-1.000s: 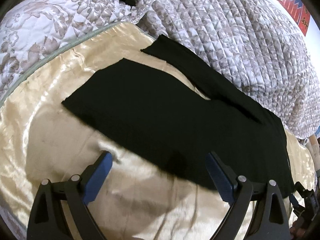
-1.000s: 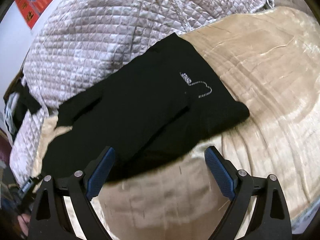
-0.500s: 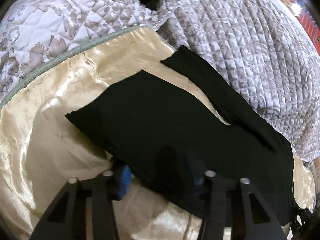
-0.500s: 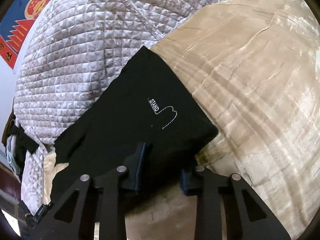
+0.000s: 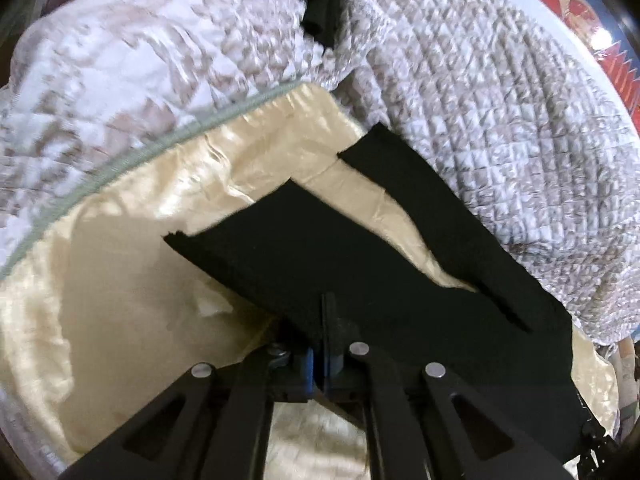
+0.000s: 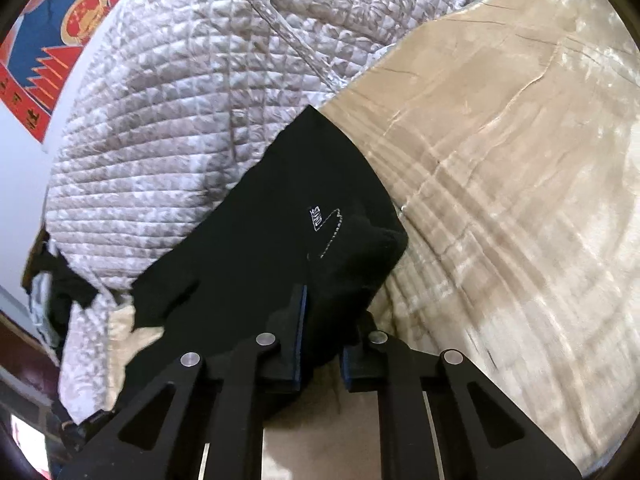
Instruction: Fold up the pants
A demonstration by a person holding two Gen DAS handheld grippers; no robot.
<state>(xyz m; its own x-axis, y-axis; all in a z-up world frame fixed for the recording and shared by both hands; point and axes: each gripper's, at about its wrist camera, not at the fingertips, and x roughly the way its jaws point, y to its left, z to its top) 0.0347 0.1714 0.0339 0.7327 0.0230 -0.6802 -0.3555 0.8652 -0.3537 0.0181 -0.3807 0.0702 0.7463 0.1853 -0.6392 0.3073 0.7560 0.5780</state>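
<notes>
Both your claws, left claw (image 5: 325,354) and right claw (image 6: 322,344), have just clamped black pants (image 5: 360,264) on the cream bedspread (image 5: 120,280); quilt (image 6: 180,120) fills the upper frame, poster (image 6: 60,32) cut off.

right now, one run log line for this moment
step: grasp near edge | left tongs: shut on black pants | right tongs: just closed, shut on black pants | surface: cream blanket

Both views are lit by soft daylight, and glare is seen on the shiny cream blanket (image 5: 120,280). The quilt (image 5: 120,80) at the left view's upper left is smeared by motion blur. The edges are strongly curved and darkened by the fisheye lens.
</notes>
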